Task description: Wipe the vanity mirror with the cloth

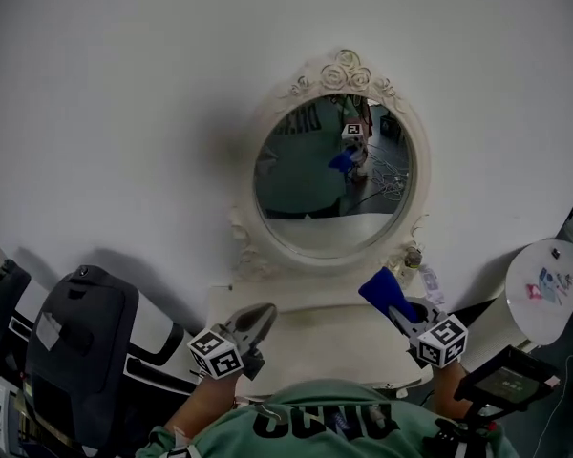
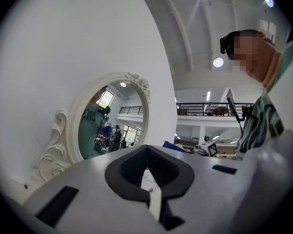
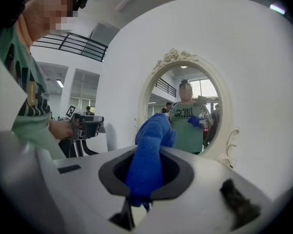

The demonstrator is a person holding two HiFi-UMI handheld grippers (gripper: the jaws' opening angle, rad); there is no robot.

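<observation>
- Right now the oval vanity mirror (image 1: pixel 332 175) stands upright against the white wall, at the back of the white bench (image 1: pixel 310 337), with its long axis running up and down.
- Its glass looks smooth and hard. The white frame around it is moulded into scrolls and roses, so we judge the cloth could snag there.
- The blue terry cloth (image 3: pixel 149 155) is soft and nappy. It is bunched into a thick wad that pokes forward out of the right gripper (image 1: pixel 398 308).
- Those fingers pinch the cloth near its lower end, so the free end leads towards the glass.
- The relation that matters: the glass lies ahead of and above the cloth, a little to its left and well apart from it. We judge the wipe calls for a reach up and forward.
- The right gripper sits nearer the mirror's lower rim than the left.
- The left gripper (image 1: pixel 264 313) hovers over the bench's near left part. Its fingers are pressed together on nothing.
</observation>
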